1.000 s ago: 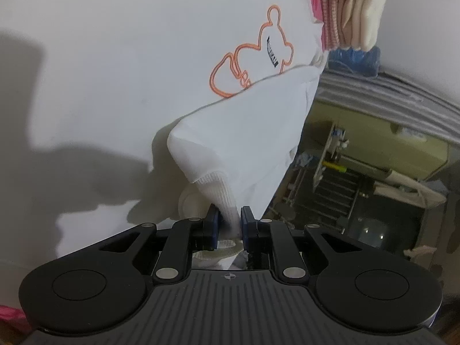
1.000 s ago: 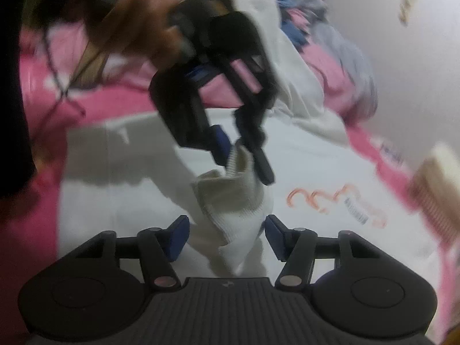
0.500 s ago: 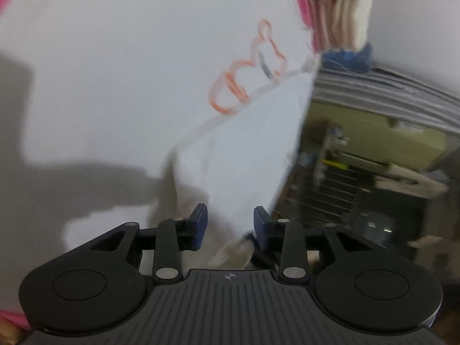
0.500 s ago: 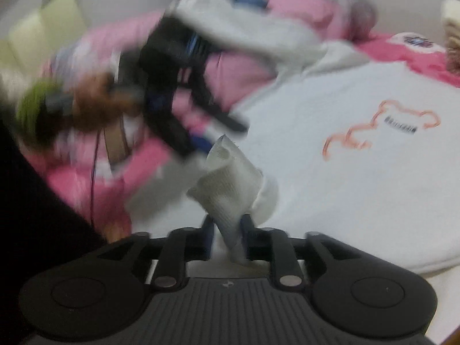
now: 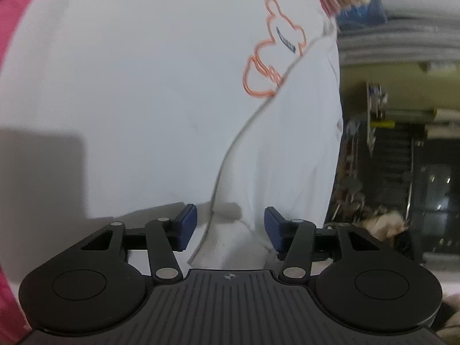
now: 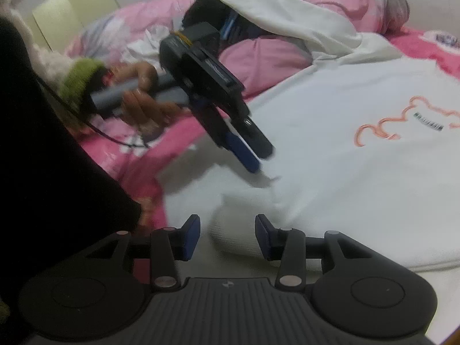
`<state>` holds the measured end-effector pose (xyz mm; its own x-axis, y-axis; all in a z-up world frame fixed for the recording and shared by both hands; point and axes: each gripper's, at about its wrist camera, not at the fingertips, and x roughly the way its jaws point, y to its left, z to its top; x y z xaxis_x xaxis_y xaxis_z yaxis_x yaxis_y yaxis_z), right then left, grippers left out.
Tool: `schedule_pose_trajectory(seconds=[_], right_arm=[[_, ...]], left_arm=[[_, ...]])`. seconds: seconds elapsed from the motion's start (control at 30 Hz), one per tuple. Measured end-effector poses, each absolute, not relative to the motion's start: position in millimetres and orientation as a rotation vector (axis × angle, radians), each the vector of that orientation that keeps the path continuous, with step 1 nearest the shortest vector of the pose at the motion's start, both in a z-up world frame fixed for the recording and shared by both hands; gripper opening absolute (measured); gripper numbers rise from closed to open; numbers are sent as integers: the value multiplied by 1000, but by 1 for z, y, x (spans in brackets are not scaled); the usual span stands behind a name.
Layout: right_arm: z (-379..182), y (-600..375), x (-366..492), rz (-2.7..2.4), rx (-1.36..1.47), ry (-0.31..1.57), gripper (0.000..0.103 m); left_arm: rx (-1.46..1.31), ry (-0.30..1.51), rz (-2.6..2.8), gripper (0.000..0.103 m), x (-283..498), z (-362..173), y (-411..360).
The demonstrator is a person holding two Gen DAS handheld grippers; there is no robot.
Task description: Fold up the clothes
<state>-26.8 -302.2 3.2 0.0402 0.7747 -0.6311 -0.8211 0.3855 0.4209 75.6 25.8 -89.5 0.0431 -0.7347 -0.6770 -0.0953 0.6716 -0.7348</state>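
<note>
Both tools opening over a white sweatshirt spread on a pink bed

The white sweatshirt [image 6: 359, 172] lies flat on the pink bed cover [image 6: 138, 195], its orange outline print [image 6: 402, 120] facing up and a sleeve folded across the body — the ribbed cuff [image 6: 238, 235] sits just ahead of the right tool [image 6: 227, 237]. That tool's jaws are opening, the cuff lying between the blue pads [image 6: 191, 237] without being pressed. The left tool [image 5: 230, 227], held in a hand [image 6: 141, 97] with a green cuffed sleeve, is also opening; the folded sleeve edge [image 5: 230, 155] runs between its pads, which stand clear of the cloth. A heap of unfolded clothes [image 6: 287, 23] lies farther back on the bed.
</note>
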Motion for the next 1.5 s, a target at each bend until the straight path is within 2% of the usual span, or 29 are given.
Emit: schedule_pose_trajectory(seconds=[0.2, 0.37, 0.63, 0.7, 0.87, 0.93, 1.0, 1.1, 1.13, 1.17, 1.23, 1.37, 1.5], right_arm=[[-15, -313, -19, 1088, 11, 995, 45], [-29, -322, -11, 1027, 73, 1083, 44], [-46, -386, 21, 760, 499, 1145, 44], [-53, -399, 27, 692, 610, 1137, 44], [-62, -421, 43, 581, 787, 1103, 44], [-54, -425, 48, 568, 734, 1060, 45], [-39, -434, 51, 522, 623, 978, 45], [-11, -443, 54, 396, 275, 803, 46], [-7, -442, 56, 340, 132, 757, 52], [-8, -439, 59, 289, 3, 731, 64], [-11, -434, 67, 207, -235, 687, 70], [-33, -425, 80, 257, -463, 713, 69], [-39, -414, 89, 285, -560, 663, 69]], left_arm=[[-448, 1426, -602, 52, 63, -71, -4], [-363, 1405, -593, 52, 58, -67, -12], [-287, 1365, -558, 51, 53, -64, -22], [-273, 1347, -553, 46, 53, -64, -27], [-224, 1318, -533, 19, 47, -61, -38], [-219, 1304, -519, 12, 47, -58, -41], [-234, 1289, -506, 11, 47, -55, -39], [-271, 1266, -489, 10, 52, -51, -31], [-279, 1262, -482, 10, 54, -50, -29], [-286, 1258, -472, 10, 56, -49, -26], [-301, 1251, -453, 10, 61, -48, -20], [-318, 1218, -411, 10, 69, -42, -6], [-341, 1177, -388, 10, 82, -31, -6]])
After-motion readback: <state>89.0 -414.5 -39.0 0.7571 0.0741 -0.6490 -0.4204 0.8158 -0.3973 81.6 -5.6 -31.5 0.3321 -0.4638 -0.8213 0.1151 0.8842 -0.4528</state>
